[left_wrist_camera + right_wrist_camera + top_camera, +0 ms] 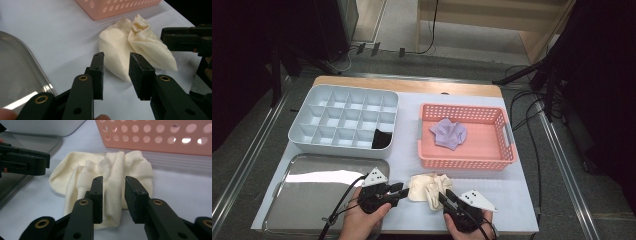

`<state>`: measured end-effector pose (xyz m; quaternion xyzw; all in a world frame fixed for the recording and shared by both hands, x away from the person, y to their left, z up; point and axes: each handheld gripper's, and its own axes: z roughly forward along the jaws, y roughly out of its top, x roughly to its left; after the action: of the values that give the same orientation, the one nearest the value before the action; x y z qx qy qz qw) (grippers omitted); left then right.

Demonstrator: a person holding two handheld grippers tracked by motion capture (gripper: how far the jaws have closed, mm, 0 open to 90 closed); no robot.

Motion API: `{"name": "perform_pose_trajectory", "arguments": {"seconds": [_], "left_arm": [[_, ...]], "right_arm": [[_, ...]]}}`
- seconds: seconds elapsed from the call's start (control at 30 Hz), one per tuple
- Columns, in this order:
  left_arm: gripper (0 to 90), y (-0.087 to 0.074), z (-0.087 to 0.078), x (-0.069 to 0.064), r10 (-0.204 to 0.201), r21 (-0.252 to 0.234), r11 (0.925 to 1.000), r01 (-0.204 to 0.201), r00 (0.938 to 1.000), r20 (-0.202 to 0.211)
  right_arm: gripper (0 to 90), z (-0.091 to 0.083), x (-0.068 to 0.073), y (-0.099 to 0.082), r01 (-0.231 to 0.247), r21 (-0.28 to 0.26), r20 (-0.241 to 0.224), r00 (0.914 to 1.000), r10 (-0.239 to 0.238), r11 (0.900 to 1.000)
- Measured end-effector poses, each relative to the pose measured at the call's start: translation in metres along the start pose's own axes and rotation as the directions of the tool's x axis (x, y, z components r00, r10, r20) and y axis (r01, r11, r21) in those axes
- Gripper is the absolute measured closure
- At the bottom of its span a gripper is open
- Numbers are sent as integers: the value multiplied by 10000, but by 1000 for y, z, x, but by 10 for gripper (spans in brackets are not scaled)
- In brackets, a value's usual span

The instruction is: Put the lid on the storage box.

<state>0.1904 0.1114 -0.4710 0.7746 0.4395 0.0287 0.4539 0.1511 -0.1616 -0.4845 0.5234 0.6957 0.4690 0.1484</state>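
At the front left corner of the white table [407, 220], a steel tray [312, 195] is seen, with a grey divided organizer [343, 120] behind it; a black item [381, 139] is lodged in the organizer's front right compartment. Bare table is left between tray and cream socks [428, 187], which lie crumpled near the front edge, just before the pink basket [467, 160]. A lilac cloth [448, 133] is held in that basket.

The left gripper [403, 190] is held at the socks' left edge, the right gripper [443, 196] at their front right. In the left gripper view the jaws are seen parted, the socks [130, 47] lying just beyond the tips, untouched. In the right gripper view the jaws are parted over a fold of the socks [110, 175]; whether the pads press it cannot be told. The basket's perforated wall [155, 137] is shown close behind.

Beyond the table's far wooden edge, cables are strewn across a grey floor.
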Motion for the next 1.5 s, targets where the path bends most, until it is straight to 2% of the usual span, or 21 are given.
{"name": "perform_pose_trajectory", "arguments": {"seconds": [0.03, 0.07, 0.13, 0.17, 0.2, 0.3, 0.4, 0.53, 0.6, 0.67, 0.7, 0.77, 0.83, 0.87, 0.9, 1.0, 1.07, 1.17, 1.37, 1.47, 1.5], "left_arm": [[662, 0, 0, 0, 0, 0, 10000, 0, 10000, 0], [663, 0, 0, 0, -16, -62, 10000, 16, 10000, 10], [665, 0, 0, -1, -4, -59, 10000, 4, 10000, 8], [667, 0, 0, -2, -12, -52, 10000, 12, 10000, 47], [669, 0, 0, -2, 15, -33, 10000, -14, 10000, 71], [671, -1, 1, -4, 40, -39, 10000, -40, 9999, 104], [670, -1, 0, -5, 58, -40, 10000, -57, 9998, 165], [670, -1, 0, -6, 56, -58, 10000, -54, 9997, 224], [669, -1, 1, -8, 77, -56, 10000, -75, 9994, 323], [668, -2, 2, -9, 57, -33, 10000, -56, 9994, 334], [668, -2, 4, -12, 133, 8, 9999, -133, 9991, 412], [668, -3, 5, -14, 173, 42, 9998, -175, 9988, 457], [669, -3, 5, -15, 201, 58, 9998, -204, 9986, 487], [669, -3, 5, -18, 226, 37, 9997, -228, 9982, 562], [669, -3, 4, -19, 236, -26, 9997, -235, 9973, 700], [666, -2, 3, -22, 257, -74, 9997, -251, 9961, 844], [661, -2, 4, -25, 346, -85, 9994, -339, 9940, 1040], [636, -3, 6, -27, 421, -2, 9991, -423, 9927, 1134], [620, -4, 7, -27, 427, -33, 9991, -426, 9924, 1156], [620, -3, 5, -25, 431, -68, 9991, -426, 9931, 1095], [621, -2, 4, -23, 387, -88, 9992, -380, 9934, 1078]], "right_arm": [[670, 0, 0, 0, 0, 0, 0, 10000, 0, 10000], [710, -6, 3, 2, 308, -356, 100, 9995, -305, 9989], [732, -8, 6, 3, 454, -455, 35, 9990, -453, 9979], [790, -12, 13, 4, 758, -591, -255, 9967, -774, 9954], [798, -12, 15, 4, 865, -578, -401, 9952, -888, 9946], [799, -9, 25, 1, 1208, -310, -540, 9910, -1223, 9922], [757, -4, 28, -1, 1293, -48, -565, 9900, -1294, 9916], [696, 3, 29, -5, 1426, 305, -305, 9894, -1417, 9893], [673, 9, 29, -8, 1480, 707, -242, 9889, -1466, 9865], [676, 11, 29, -9, 1520, 889, -310, 9882, -1498, 9844], [782, 12, 30, -10, 1744, 1001, -182, 9847, -1734, 9796], [839, 12, 30, -9, 1619, 984, -203, 9868, -1607, 9819], [848, 11, 29, -8, 1523, 984, -190, 9883, -1512, 9834], [851, 8, 29, -6, 1131, 726, -296, 9934, -1112, 9909], [851, 6, 30, -5, 973, 535, -336, 9949, -956, 9938], [850, 2, 34, -3, 917, 246, -407, 9951, -906, 9955], [850, 2, 41, -2, 980, 76, -645, 9932, -973, 9952], [847, 5, 43, -4, 1169, 17, -533, 9917, -1166, 9931], [834, -4, 30, 2, 843, -345, -224, 9961, -851, 9958], [826, -16, 13, 6, 460, -742, 50, 9989, -457, 9962], [822, -23, 1, 8, 208, -864, 304, 9994, -182, 9960]]}}
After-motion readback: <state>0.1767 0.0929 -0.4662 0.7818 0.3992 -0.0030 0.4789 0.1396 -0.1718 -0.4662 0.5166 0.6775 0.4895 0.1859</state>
